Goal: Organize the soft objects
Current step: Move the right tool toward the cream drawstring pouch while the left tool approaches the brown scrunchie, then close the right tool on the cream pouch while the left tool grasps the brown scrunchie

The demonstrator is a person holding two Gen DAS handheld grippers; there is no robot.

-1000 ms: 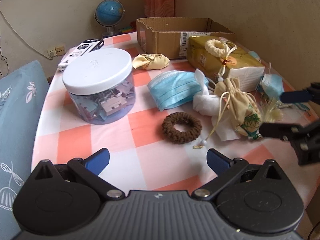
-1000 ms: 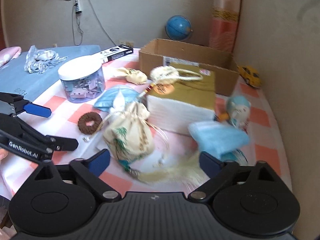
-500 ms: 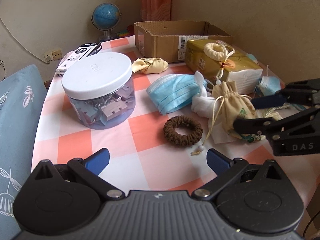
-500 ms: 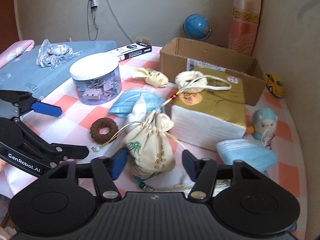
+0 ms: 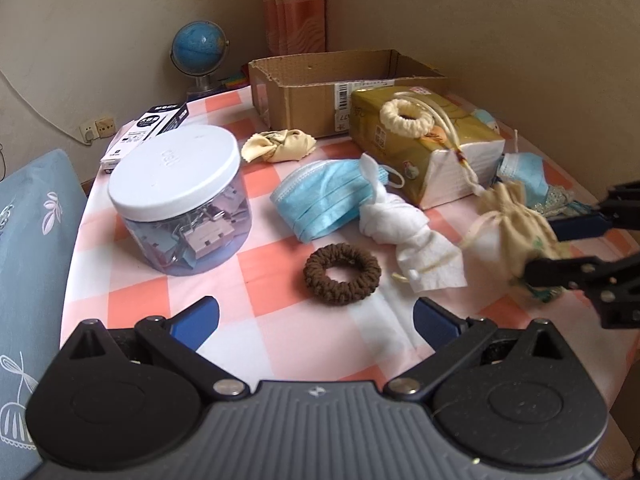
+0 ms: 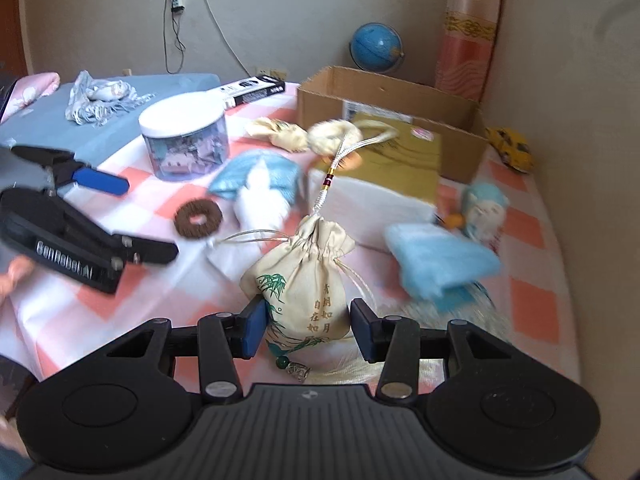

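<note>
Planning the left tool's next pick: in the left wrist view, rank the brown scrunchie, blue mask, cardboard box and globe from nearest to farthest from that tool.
1. Brown scrunchie, just ahead, centre.
2. Blue mask, behind it.
3. Cardboard box, table's far end.
4. Globe, back left, beyond the table.

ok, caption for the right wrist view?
Right gripper jaws, just closing, pinch a cream drawstring pouch above the checked tablecloth, cardboard box behind.

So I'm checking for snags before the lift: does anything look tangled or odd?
Yes. The drawstring pouch sits in the right tool, but its cord runs taut up to the cream ring lying on the tissue pack, so lifting may drag that.
</note>
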